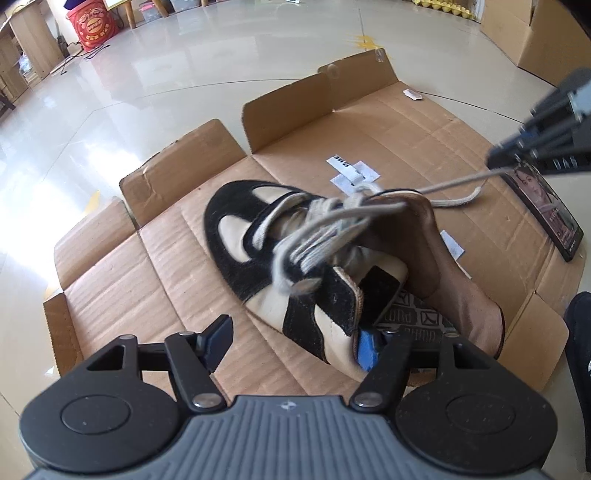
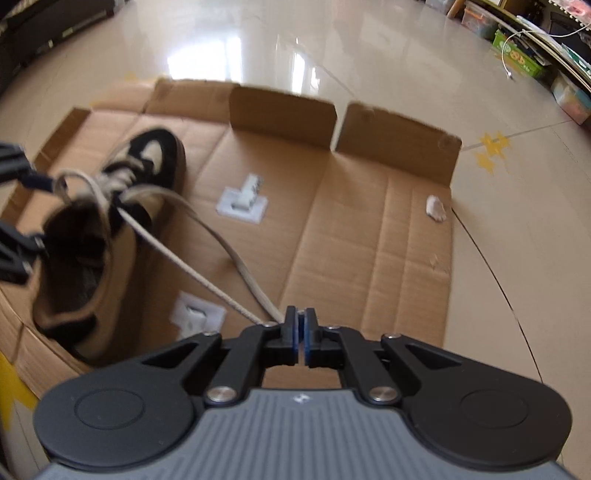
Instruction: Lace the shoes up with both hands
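A black and cream sneaker (image 1: 295,266) with grey laces lies on flattened cardboard (image 1: 166,258). My left gripper (image 1: 295,343) is open, its fingers straddling the shoe's heel side, the right finger (image 1: 369,350) against the shoe. My right gripper (image 2: 301,325) is shut on the lace (image 2: 207,280) and holds it taut away from the shoe (image 2: 110,229). In the left wrist view the right gripper (image 1: 502,157) is at the upper right with the taut lace (image 1: 450,182) running to it. The lace's loose end (image 1: 461,201) lies on the cardboard.
A phone or tablet (image 1: 543,210) lies on the cardboard at the right. White taped labels (image 2: 242,199) are stuck to the cardboard. Raised cardboard flaps (image 2: 280,118) stand at the far edge. Shiny tiled floor surrounds it, with boxes (image 1: 535,37) and a red bucket (image 1: 92,26) far off.
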